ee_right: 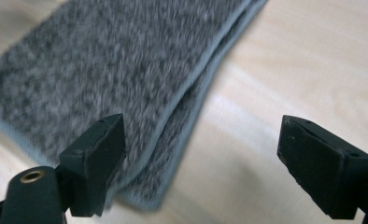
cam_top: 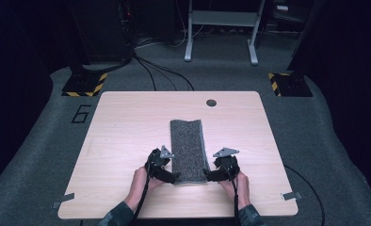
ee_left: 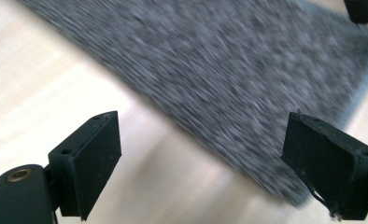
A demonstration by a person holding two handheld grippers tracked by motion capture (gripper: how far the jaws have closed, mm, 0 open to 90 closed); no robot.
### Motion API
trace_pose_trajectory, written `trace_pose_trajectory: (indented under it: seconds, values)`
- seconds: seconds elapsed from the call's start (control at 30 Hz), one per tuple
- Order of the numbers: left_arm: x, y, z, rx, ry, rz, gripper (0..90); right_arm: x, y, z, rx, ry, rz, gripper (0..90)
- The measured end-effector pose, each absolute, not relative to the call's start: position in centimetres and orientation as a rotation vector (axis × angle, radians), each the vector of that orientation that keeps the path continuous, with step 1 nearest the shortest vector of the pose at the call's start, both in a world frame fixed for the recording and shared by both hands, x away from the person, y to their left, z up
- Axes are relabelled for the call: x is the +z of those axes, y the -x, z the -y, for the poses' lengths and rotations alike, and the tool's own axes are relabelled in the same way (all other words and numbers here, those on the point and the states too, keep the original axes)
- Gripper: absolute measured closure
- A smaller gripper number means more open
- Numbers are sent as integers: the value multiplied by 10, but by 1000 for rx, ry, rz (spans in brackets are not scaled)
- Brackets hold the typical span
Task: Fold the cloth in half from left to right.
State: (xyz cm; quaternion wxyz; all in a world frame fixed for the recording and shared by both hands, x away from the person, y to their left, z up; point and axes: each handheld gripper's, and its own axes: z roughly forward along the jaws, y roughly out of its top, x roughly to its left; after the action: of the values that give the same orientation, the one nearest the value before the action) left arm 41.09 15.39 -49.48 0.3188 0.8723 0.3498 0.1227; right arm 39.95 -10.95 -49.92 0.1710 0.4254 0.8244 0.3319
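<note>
Left gripper point(cam_top: 173, 177) sits at the near-left corner of the folded grey towel point(cam_top: 188, 149), jaws spread wide, nothing between the pads; in the left gripper view the towel point(ee_left: 229, 79) lies ahead of the jaws with bare desk point(ee_left: 42, 84) under them. The towel lies flat in a long narrow strip at the middle of the desk point(cam_top: 127, 127), short end toward the person, folded layers showing along its right edge in the right gripper view point(ee_right: 102, 60). Right gripper point(cam_top: 208, 176) is at the near-right corner, also released, left jaw over the towel's edge, right jaw over bare wood, not pressing.

Step, as I read it: between folds, both grippers lining up on the near corners. Next move likely calls for closing on both corners, catching all layers, then lifting evenly to fold the near end away.
</note>
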Motion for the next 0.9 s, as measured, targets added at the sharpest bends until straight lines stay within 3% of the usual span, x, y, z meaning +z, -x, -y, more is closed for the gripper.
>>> trace_pose_trajectory:
  seconds: [0.33,0.73,0.9]
  values:
    - [-514,-449,-147,329,-2323,-1014,100,-509,-445,92,851,-1231,-2360,148]
    - [-512,-438,-153,313,-2353,-981,102,-516,-428,91,862,-1249,-2367,147]
    - [-506,-442,-167,294,-2270,-1017,91,-505,-432,105,980,-1263,-2362,145]
